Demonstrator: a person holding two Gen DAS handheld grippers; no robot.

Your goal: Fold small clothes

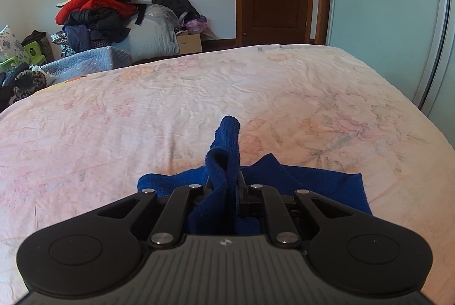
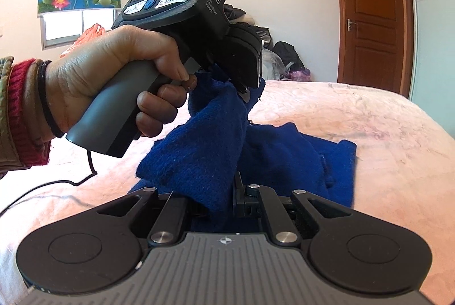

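Here the fold is only begun: the blue knitted garment (image 2: 216, 134) lies mostly bunched on the pink floral bedsheet (image 1: 142, 106), one part lifted clear, no neat fold yet visible, so the laying-over and squaring appear still to come. The left gripper (image 2: 244, 90), carried high and tipped downward in the person's left hand (image 2: 113, 77), is clenched on a raised strip of the cloth, while the right gripper (image 2: 224, 202), low and near the bed, pinches another part of the same garment between closed jaws
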